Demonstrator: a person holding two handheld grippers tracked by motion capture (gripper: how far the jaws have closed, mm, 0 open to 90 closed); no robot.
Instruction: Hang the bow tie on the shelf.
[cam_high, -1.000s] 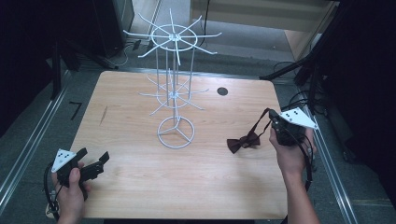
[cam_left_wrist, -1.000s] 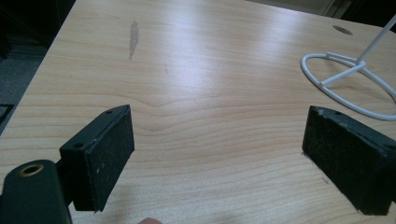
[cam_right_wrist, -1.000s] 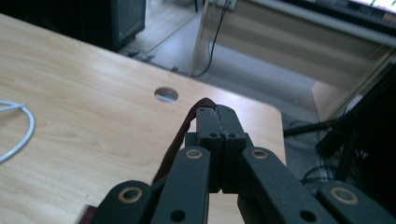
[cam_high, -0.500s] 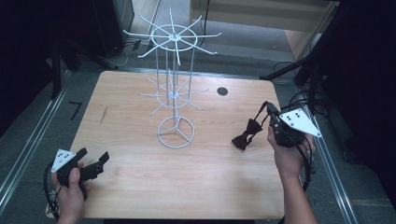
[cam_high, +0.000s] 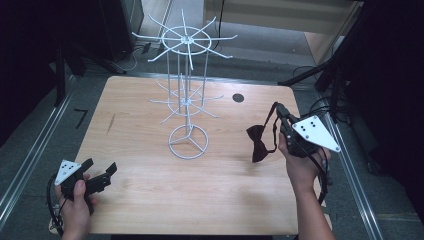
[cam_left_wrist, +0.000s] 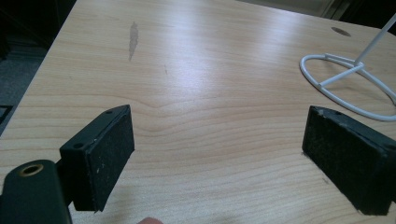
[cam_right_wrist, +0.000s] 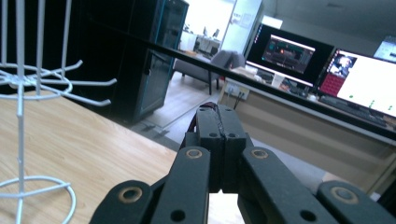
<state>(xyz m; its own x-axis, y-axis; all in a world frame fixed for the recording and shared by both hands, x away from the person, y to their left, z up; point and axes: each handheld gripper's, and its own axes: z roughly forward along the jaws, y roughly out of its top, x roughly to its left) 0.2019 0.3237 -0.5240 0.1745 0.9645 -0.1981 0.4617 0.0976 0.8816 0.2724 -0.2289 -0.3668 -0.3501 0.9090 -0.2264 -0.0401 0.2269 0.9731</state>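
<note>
Where the fixed camera looks down from above, a light wooden table (cam_high: 150, 200) carries a white wire display stand (cam_high: 187, 95) with spoked hooks and a ring-shaped base, set toward the far middle of the top. At the right edge, the right gripper (cam_high: 278, 111) is held up off the table in the person's right hand (cam_high: 300, 165), its jaws closed on the strap of a dark bow tie (cam_high: 258, 143), which hangs from it in the air above the wood, beside the hand and well apart from the stand. At the near left corner, the left gripper (cam_high: 100, 172) rests low over the table in the person's left hand (cam_high: 75, 207), its two jaws spread apart with nothing between them. Seen from the left gripper view, the black padded jaws stand wide, one at each side, with bare wood grain between them and the stand's white ring base (cam_left_wrist: 348, 88) lying farther off at the upper right. Seen from the right gripper view, the jaws of the right gripper (cam_right_wrist: 217, 112) are pressed flat together, a thin dark strip pinched at their tips; the wire stand (cam_right_wrist: 21, 107) rises at the left, and computer monitors (cam_right_wrist: 327, 63) glow in the room beyond the table.
</note>
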